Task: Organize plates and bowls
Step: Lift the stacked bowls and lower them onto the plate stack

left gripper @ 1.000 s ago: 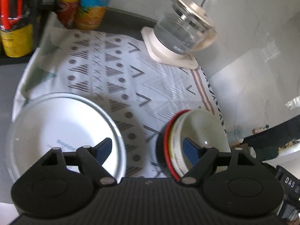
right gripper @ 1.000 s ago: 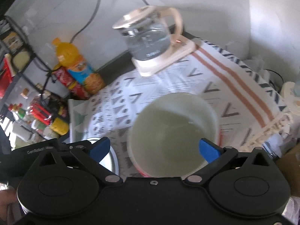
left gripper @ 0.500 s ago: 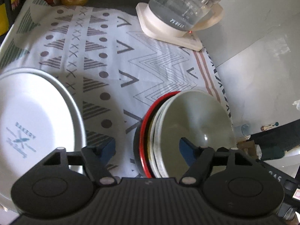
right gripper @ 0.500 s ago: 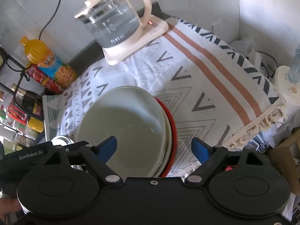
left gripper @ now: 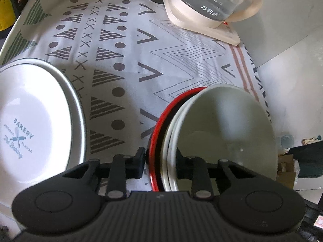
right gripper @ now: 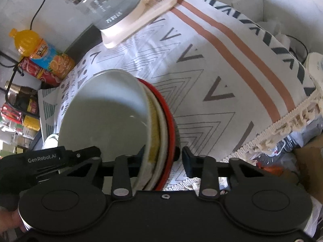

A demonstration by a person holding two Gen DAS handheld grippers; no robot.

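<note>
Both grippers have been brought down onto the stack of bowls [left gripper: 212,133], one from each side; the left gripper [left gripper: 160,162] has been closed in on the near rim of the stack, with one finger outside the red bowl [left gripper: 156,133] and the other inside the pale top bowl [left gripper: 226,125]; its jaws have just been closing, and the rims are seen between them; whether the pads press hard yet cannot be told. The right gripper [right gripper: 161,158] has been closed in the same way on the other side; its outer finger [right gripper: 187,159] is seen a little apart from the red rim, so a full grip is not yet shown. A white plate [left gripper: 36,119] with blue words is left on the patterned cloth [left gripper: 125,46], off to the left of the left gripper; the glass kettle [left gripper: 210,0] is kept far ahead. It is judged that the stack is about to be lifted by both hands together.
</note>
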